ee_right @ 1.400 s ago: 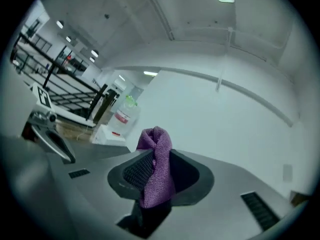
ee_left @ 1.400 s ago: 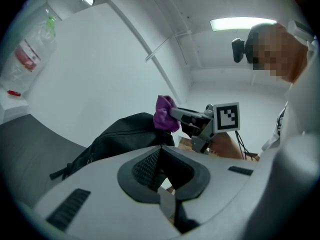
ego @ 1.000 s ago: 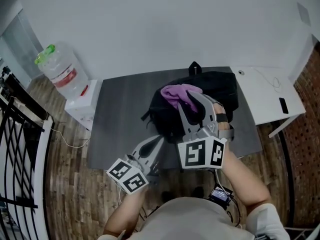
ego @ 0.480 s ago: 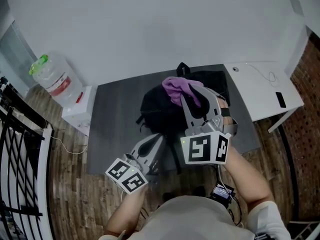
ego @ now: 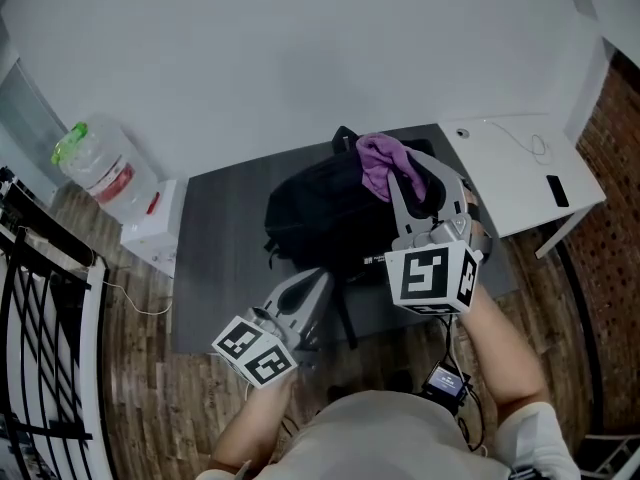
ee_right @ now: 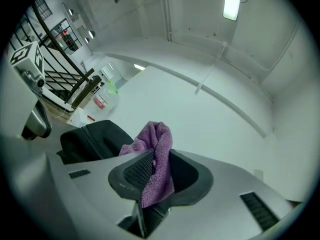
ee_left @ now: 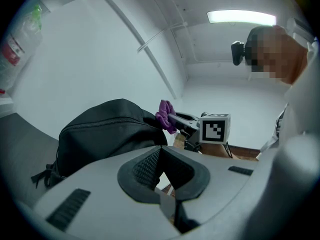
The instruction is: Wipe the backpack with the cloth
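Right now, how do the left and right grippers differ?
The right gripper is shut on the purple cloth; the left gripper is shut on nothing. The right gripper is up at the backpack's far end; the left gripper sits at its near side. Both carry a marker cube.

Soft ceiling-tube light, fisheye-warped edges

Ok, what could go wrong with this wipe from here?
The backpack lies unheld on the table: the left gripper is shut, empty and not holding it, so wiping may push it. The right gripper pinches only part of the cloth; it may slip out.
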The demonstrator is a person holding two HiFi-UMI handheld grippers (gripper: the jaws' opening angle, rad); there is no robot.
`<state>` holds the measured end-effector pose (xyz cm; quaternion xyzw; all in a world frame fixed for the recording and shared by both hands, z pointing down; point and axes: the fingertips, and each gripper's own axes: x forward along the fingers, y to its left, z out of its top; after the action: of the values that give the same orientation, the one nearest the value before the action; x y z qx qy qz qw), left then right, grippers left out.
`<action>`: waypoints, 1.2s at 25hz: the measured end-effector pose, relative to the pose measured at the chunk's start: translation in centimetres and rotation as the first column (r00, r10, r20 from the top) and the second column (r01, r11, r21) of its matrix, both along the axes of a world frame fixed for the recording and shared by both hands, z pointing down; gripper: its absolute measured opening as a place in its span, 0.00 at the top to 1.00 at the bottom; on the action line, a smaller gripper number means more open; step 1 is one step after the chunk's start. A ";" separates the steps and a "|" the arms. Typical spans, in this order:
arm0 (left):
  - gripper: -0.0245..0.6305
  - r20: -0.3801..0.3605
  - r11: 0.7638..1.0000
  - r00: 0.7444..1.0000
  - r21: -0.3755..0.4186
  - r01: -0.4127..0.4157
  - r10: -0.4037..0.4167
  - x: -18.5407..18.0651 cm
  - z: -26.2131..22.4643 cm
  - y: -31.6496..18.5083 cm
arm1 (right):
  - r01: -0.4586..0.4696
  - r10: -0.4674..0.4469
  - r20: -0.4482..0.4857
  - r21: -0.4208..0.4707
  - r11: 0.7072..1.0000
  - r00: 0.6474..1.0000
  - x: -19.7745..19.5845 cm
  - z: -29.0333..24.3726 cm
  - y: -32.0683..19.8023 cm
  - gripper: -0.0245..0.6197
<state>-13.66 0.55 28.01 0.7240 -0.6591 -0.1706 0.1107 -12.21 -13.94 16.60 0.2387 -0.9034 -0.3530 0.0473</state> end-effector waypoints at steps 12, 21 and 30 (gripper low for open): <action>0.96 0.020 1.000 1.000 -0.021 -0.007 0.008 1.0 -0.1 -1.5 | -0.092 0.091 -0.024 -0.050 0.995 0.996 2.1 2.2 -5.8 0.81; 0.96 0.030 0.999 0.999 -0.038 -0.008 0.009 1.5 -0.1 -2.4 | -0.161 0.151 -0.106 -0.089 0.983 0.983 3.3 5.6 -10.5 0.81; 0.96 0.042 0.999 0.999 -0.044 -0.004 0.006 1.5 -0.2 -2.8 | -0.256 0.235 -0.204 -0.084 0.963 0.951 4.6 8.9 -14.9 0.81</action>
<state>-12.14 -2.22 27.86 0.7264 -0.6631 -0.1407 0.1132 -7.57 -28.84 25.50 0.3111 -0.8759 -0.3157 0.1906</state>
